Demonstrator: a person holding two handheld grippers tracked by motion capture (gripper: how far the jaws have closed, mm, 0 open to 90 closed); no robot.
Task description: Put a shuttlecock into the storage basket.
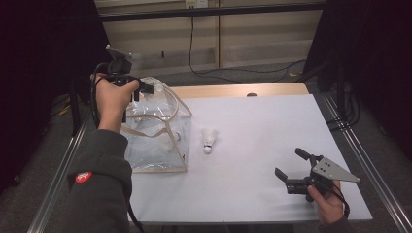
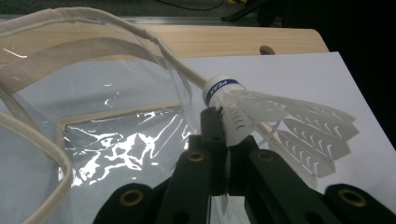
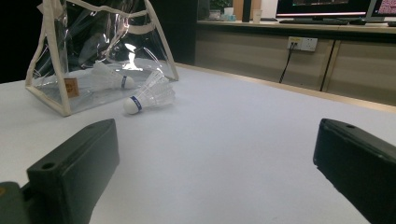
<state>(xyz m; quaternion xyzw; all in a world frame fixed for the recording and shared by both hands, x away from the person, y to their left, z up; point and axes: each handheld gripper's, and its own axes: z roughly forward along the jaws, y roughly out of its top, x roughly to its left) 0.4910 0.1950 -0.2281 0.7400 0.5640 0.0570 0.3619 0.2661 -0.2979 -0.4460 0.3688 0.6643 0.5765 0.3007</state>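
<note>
High view: the right tool (image 1: 286, 165) rests on the desk (image 1: 262, 126), jaws wide and empty. A loose shuttlecock (image 1: 209, 139) remains beside the clear bag (image 1: 160, 145). Farther off, the left tool (image 1: 148, 89) clamps another shuttlecock (image 2: 261, 114) above the bag's mouth; one (image 3: 109, 77) already lies inside.

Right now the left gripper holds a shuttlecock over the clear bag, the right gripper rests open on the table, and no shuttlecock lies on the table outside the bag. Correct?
Not quite. One loose shuttlecock lies on the table just outside the clear bag, as the high view shows. The rest holds: the left gripper grips a held shuttlecock over the bag, and the right gripper is open.
</note>
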